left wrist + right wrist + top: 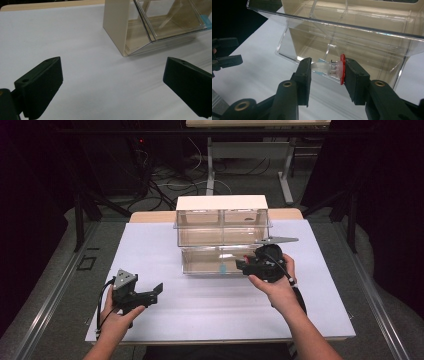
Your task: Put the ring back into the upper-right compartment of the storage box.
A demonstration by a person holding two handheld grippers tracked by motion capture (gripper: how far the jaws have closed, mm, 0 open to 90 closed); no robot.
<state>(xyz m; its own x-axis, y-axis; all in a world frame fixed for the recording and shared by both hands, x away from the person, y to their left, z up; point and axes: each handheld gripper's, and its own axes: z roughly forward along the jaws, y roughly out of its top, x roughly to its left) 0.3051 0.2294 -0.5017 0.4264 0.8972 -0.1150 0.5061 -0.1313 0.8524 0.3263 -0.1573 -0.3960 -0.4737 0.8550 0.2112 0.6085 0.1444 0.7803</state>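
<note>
Right gripper [325, 71] clamps small clear plug with red cap [331, 68] just before open drawer [342, 32]. Keep grip firm, ease plug over drawer lip, release gently. Left gripper [112, 82] idle, jaws apart, holding nothing, near drawer's left.

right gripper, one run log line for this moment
right gripper: shut on clear plug | at open lower bin | left gripper: open, apart
</note>
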